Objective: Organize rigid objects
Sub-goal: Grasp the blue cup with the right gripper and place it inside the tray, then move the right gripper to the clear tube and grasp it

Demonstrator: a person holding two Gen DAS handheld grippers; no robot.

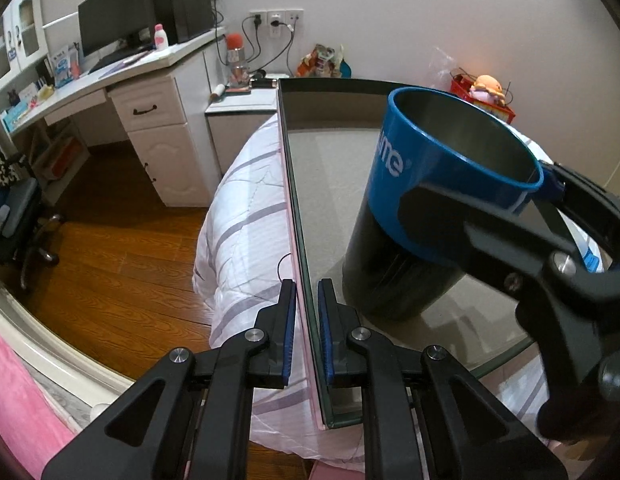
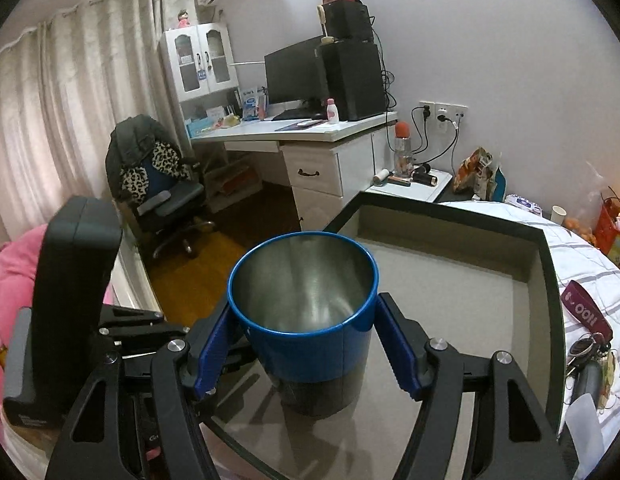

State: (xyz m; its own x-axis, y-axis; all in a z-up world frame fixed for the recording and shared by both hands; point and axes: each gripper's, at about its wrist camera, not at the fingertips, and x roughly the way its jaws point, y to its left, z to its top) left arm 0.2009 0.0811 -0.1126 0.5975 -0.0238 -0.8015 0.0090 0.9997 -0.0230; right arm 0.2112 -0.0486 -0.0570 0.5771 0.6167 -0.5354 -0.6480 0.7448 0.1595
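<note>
A blue mug point(image 2: 306, 308) is clasped at its rim by the right hand-held gripper point(image 2: 306, 344), standing upright on the glass tabletop point(image 2: 450, 320). The left hand-held gripper point(image 1: 307, 332) is held empty at nine o'clock of the mug, its jaws slightly parted astride the tabletop's edge.

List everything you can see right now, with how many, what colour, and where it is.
Cup: one, blue outside, steel inside, upright on the glass sheet, between the right claw's pads.
Glass sheet: one, dark-edged, lying on the bed.
Bed cover: one, white with grey stripes, under the glass.
Desk: one, white, by the far wall.
Monitor: one, black, on the desk.
Office chair: one, dark, before the curtains.
Keys: one bunch, purple strap, on the bed right of the glass.
Left claw: black, blue pads, nearly shut, astride the glass edge, holding nothing.
Right claw: black, blue pads, shut on the cup.
</note>
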